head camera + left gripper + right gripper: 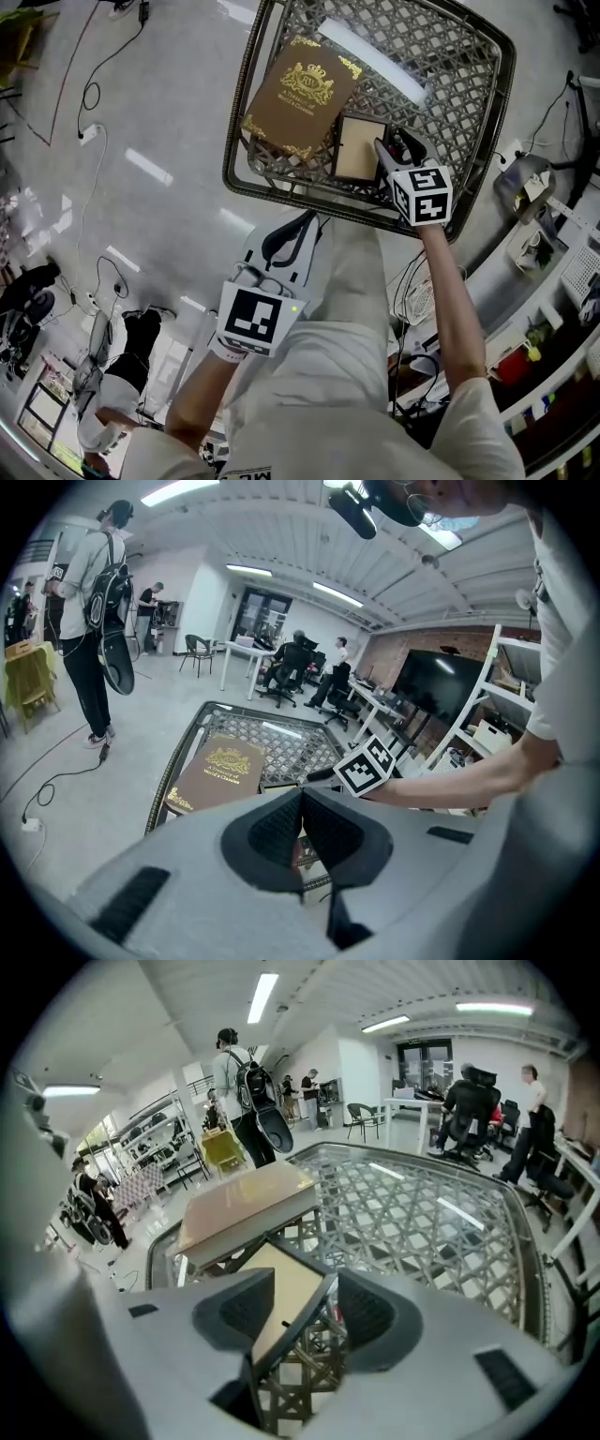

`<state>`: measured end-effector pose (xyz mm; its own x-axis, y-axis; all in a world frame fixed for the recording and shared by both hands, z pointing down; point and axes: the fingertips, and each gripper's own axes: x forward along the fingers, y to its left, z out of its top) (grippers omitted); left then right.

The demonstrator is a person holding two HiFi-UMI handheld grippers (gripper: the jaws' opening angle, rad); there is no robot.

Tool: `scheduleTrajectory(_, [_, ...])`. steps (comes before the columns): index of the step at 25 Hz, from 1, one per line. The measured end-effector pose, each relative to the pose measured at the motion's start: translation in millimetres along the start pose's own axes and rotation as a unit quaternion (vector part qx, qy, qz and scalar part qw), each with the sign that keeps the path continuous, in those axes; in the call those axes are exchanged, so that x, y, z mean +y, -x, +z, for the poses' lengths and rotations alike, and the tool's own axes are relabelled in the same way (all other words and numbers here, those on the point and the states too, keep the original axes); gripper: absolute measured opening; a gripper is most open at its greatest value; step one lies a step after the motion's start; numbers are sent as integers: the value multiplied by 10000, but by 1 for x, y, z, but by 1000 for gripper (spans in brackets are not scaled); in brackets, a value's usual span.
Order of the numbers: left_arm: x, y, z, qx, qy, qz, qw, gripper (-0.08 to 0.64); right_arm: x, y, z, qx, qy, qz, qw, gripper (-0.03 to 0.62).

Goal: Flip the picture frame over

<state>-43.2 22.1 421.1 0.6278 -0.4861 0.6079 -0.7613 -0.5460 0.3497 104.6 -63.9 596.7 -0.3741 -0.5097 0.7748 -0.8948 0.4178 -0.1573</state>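
Note:
The picture frame (360, 150) lies flat on the lattice table (469, 112), its plain beige back up and a dark rim around it. In the right gripper view the frame (281, 1283) runs between the jaws of my right gripper (307, 1312). Its dark right edge sits in the gap, and neither pad presses on it. In the head view my right gripper (394, 152) is at the frame's right side. My left gripper (298, 230) is held back near my body, off the table; its pads (281, 829) meet with nothing between them.
A brown book (298, 96) with gold print lies just left of the frame, touching or nearly touching it. The table's metal rim (239, 122) borders it. Cables (89, 94) trail on the floor at left. Shelving (553, 244) stands at right. A person with a backpack (94, 602) stands far off.

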Motion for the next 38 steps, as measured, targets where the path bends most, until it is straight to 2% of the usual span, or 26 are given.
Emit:
scheduleTrajectory(6, [-2, 8, 12, -128, -144, -42, 9998, 26, 9, 26, 16, -105, 352, -77, 9993, 199])
scheduleTrajectory(14, [-7, 34, 43, -422, -392, -106, 9983, 25, 30, 100, 56, -715, 392, -519, 9953, 38])
scheduleTrajectory(18, [-10, 54, 59, -570, -470, -122, 9972, 25, 41, 142, 63, -847, 470, -634, 9933, 29])
scheduleTrajectory(22, [-12, 73, 69, -677, -472, -146, 9965, 26, 55, 173, 69, -993, 314, -733, 9919, 17])
scheduleTrajectory(28, [-24, 96, 90, -976, -666, -277, 9926, 25, 82, 218, 91, -1414, 123, -916, 9856, 17])
scheduleTrajectory(38, [-40, 135, 117, -1423, -793, -388, 9859, 25, 118, 275, 116, -1920, 166, -971, 9764, 17])
